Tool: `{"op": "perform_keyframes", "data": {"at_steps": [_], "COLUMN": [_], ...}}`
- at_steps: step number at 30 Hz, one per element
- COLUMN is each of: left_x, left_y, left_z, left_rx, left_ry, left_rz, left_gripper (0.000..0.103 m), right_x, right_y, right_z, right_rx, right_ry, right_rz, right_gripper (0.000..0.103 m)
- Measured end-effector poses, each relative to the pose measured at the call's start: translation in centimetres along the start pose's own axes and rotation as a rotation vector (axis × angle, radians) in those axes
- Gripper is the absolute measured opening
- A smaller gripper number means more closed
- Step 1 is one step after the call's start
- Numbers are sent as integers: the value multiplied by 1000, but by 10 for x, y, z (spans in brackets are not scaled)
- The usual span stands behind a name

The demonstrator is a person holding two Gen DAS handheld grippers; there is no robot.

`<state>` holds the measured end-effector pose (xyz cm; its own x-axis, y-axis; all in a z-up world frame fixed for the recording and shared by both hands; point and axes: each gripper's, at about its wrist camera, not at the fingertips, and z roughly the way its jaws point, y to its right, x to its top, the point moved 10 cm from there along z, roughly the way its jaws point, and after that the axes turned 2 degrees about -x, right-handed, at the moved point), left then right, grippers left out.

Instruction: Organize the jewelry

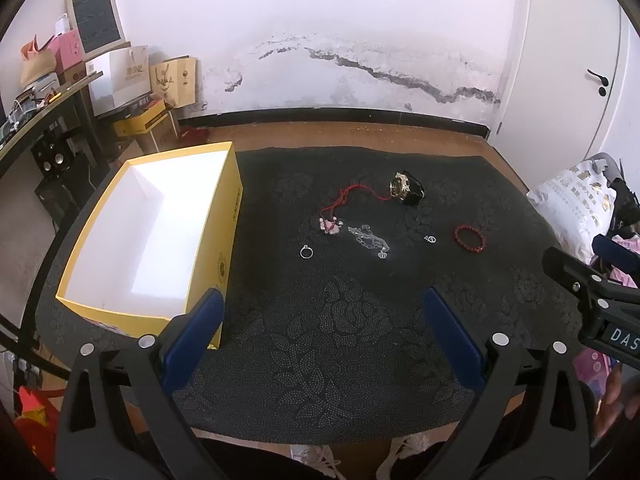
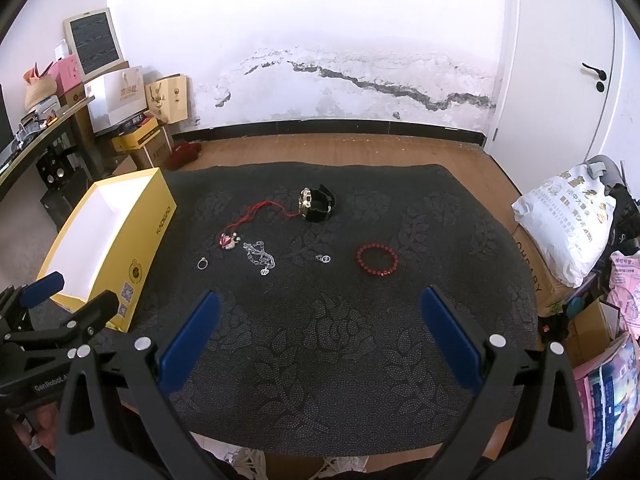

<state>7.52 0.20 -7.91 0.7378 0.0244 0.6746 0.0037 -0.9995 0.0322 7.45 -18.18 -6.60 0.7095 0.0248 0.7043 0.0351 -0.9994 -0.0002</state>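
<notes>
Jewelry lies on a black patterned mat (image 1: pixel 340 340): a black-and-gold watch (image 1: pixel 406 188), a red cord necklace with a pink pendant (image 1: pixel 340 208), a silver chain (image 1: pixel 368 240), a silver ring (image 1: pixel 306 252), a small silver charm (image 1: pixel 430 239) and a red bead bracelet (image 1: pixel 469 238). An open yellow box (image 1: pixel 224 248) with a white inside stands at the left. My left gripper (image 1: pixel 324 300) is open and empty above the mat's near part. My right gripper (image 2: pixel 320 300) is open and empty, with the bracelet (image 2: pixel 377 259) ahead of it. The box also shows in the right wrist view (image 2: pixel 148 232).
A round table edge runs around the mat (image 2: pixel 320 360). A white sack (image 2: pixel 568 220) and cartons stand at the right. A desk with boxes and bags (image 1: pixel 100 76) stands at the far left. A white door (image 2: pixel 580 80) is at the right.
</notes>
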Motion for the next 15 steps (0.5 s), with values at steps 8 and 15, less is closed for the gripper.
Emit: {"op": "perform_keyframes", "data": {"at_steps": [8, 15], "left_x": [-1, -1], "left_y": [-2, -2], "left_z": [1, 2], "left_rx": [0, 1], "left_ry": [-5, -8], "left_rz": [-9, -5], "left_gripper": [97, 97], "right_x": [-1, -1], "right_y": [0, -1], "right_z": [0, 0], "right_rx": [1, 0], "right_ry": [0, 0], "right_rz": [-3, -4], "right_gripper": [97, 97]}}
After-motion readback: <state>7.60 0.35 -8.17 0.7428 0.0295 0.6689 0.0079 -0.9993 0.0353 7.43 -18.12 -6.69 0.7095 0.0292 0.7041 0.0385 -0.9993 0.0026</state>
